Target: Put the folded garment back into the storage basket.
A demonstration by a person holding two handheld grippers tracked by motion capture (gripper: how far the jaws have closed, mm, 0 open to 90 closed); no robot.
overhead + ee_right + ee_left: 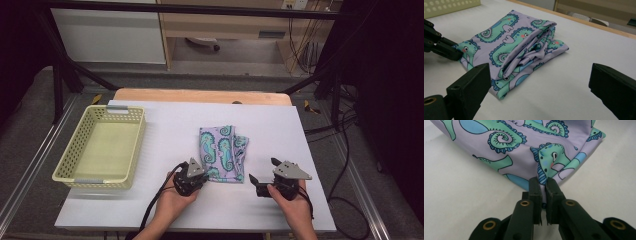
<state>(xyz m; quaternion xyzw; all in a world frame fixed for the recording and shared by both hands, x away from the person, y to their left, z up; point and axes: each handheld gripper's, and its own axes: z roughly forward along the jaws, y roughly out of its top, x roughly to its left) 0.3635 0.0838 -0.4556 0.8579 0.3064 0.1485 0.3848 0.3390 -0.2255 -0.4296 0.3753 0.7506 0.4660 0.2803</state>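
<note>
A folded lilac cloth (223, 153) printed with green seahorses lies near the middle of the white worktop (170, 130). The left gripper (543, 185) has its fingers (535, 192) pinched together on the cloth's near left corner. The right gripper (263, 170) sits just beside the cloth's right edge, fingers (471, 86) wide apart and holding nothing. A pale yellow basket (134, 150) stands at the worktop's left side, well apart from the cloth.

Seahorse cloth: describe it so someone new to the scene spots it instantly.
Start at the white table, with a pale yellow basket at its left. Right of the basket, near the middle, lies the folded cloth. It is lilac with green and blue seahorses, and the left gripper is shut on its near corner.
</note>
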